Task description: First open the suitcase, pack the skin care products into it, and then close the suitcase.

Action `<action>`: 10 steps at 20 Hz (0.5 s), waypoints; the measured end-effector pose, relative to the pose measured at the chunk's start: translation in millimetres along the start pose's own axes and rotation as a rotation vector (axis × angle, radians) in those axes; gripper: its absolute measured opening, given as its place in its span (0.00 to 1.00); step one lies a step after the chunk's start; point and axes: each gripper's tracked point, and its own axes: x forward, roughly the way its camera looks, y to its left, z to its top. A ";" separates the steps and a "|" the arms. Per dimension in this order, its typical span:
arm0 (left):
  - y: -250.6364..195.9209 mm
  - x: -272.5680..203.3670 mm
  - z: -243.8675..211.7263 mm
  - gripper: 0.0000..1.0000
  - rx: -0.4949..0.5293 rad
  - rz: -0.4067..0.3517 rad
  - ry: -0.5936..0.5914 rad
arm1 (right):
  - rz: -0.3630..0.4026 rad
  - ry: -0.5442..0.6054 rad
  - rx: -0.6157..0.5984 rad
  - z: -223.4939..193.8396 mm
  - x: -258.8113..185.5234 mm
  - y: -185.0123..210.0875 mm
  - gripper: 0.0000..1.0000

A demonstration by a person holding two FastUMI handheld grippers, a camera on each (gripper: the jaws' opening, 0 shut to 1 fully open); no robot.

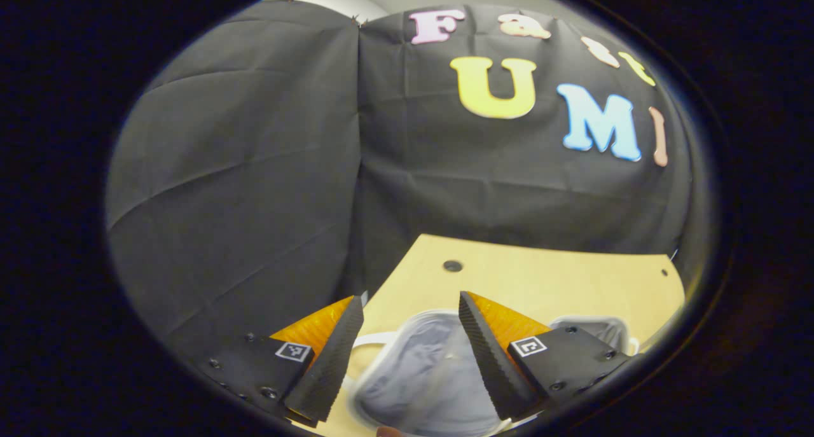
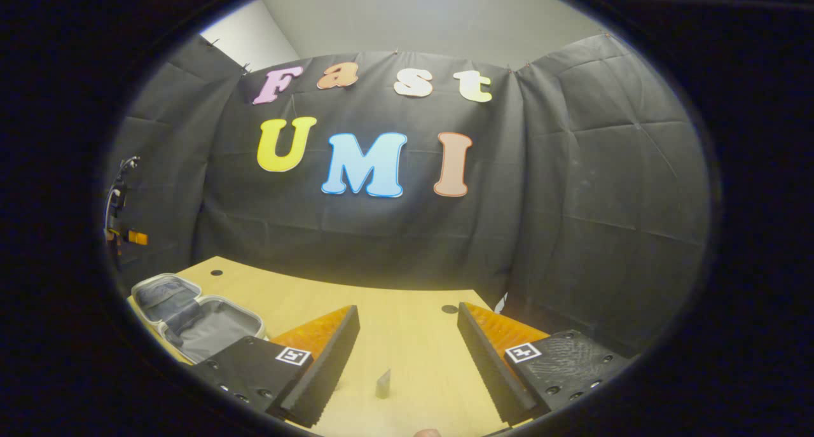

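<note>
Between the parted fingers of the right gripper [image 2: 407,360], a small dark tube-like item [image 2: 383,383] is seen standing on the wooden table [image 2: 394,310]; it is judged to be one of the skin care products, though it is too small to identify with certainty. Nothing is held by this gripper. Farther off, at the left of the right gripper view, the suitcase [image 2: 191,319] is seen lying open, both grey-lined halves apparently empty. In the left gripper view, the left gripper [image 1: 410,354] is released and hangs over the open suitcase [image 1: 420,373], gripping nothing. Opening is judged complete; packing is in hand. Next, the item must be grasped and carried to the case.
</note>
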 end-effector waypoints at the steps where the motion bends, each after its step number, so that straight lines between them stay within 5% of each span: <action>1: -35.3 -12.0 7.4 0.98 -0.017 -0.051 -0.057 | 0.003 0.005 -0.014 -3.5 2.1 -4.2 0.94; 10: -294.3 -72.9 -13.5 0.95 0.071 -0.329 -0.161 | 0.089 0.031 0.011 -23.3 8.4 -8.9 0.94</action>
